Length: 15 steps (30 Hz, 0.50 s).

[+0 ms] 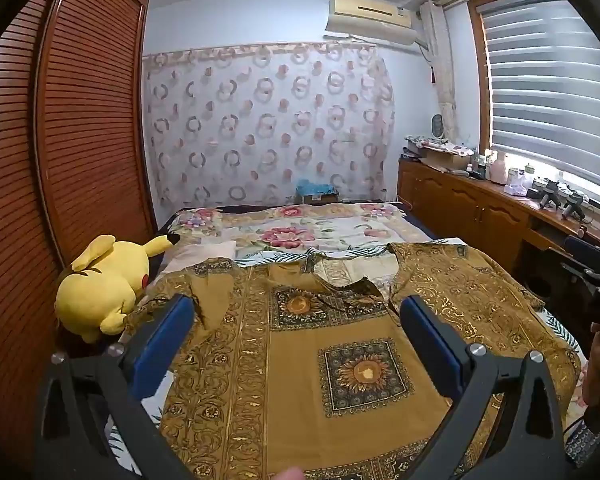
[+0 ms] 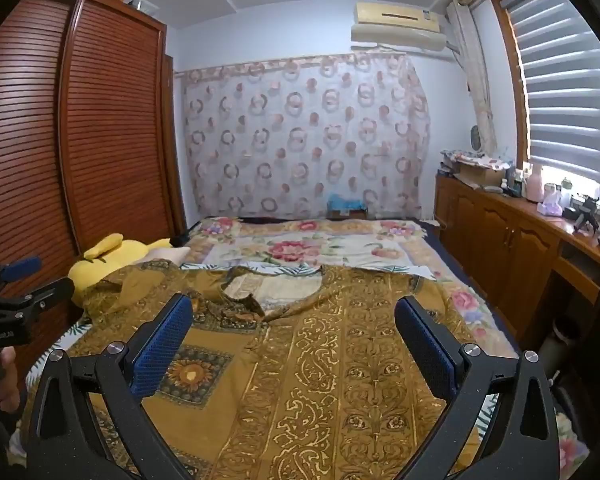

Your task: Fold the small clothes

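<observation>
A mustard-gold patterned shirt (image 1: 340, 336) lies spread flat on the bed, collar toward the far end, front open near the neck. The same shirt (image 2: 320, 360) fills the foreground of the right wrist view. My left gripper (image 1: 296, 308) hovers open above the shirt's left half, blue pads wide apart, nothing between them. My right gripper (image 2: 292, 308) hovers open above the shirt's right half, also with nothing between its pads. The left gripper (image 2: 18, 280) also shows at the left edge of the right wrist view, held by a hand.
A yellow plush toy (image 1: 104, 288) lies at the bed's left edge beside a brown slatted wardrobe (image 1: 80, 140). A floral bedspread (image 1: 308, 232) covers the bed beyond the shirt. A wooden cabinet (image 2: 512, 248) with clutter runs along the right under the window.
</observation>
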Each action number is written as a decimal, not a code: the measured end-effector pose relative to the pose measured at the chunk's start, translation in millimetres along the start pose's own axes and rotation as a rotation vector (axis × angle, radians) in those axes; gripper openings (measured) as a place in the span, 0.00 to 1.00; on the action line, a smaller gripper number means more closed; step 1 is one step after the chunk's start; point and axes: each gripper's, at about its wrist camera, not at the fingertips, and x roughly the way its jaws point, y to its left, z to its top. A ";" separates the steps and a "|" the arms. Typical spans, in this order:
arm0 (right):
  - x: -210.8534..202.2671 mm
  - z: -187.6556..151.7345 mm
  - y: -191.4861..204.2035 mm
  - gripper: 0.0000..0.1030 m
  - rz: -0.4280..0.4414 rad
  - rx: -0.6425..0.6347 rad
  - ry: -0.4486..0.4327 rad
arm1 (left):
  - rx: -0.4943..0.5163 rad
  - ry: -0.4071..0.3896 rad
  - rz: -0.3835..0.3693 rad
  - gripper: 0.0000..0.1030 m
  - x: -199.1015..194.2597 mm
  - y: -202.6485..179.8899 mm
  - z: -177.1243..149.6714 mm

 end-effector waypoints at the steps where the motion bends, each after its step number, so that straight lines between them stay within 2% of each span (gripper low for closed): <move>1: -0.2 -0.1 0.1 1.00 -0.001 0.000 -0.001 | 0.006 0.004 0.005 1.00 0.4 -0.6 0.0; 15: 0.2 -0.6 2.9 1.00 -0.001 -0.005 0.012 | -0.009 0.001 0.003 1.00 -0.4 3.7 2.2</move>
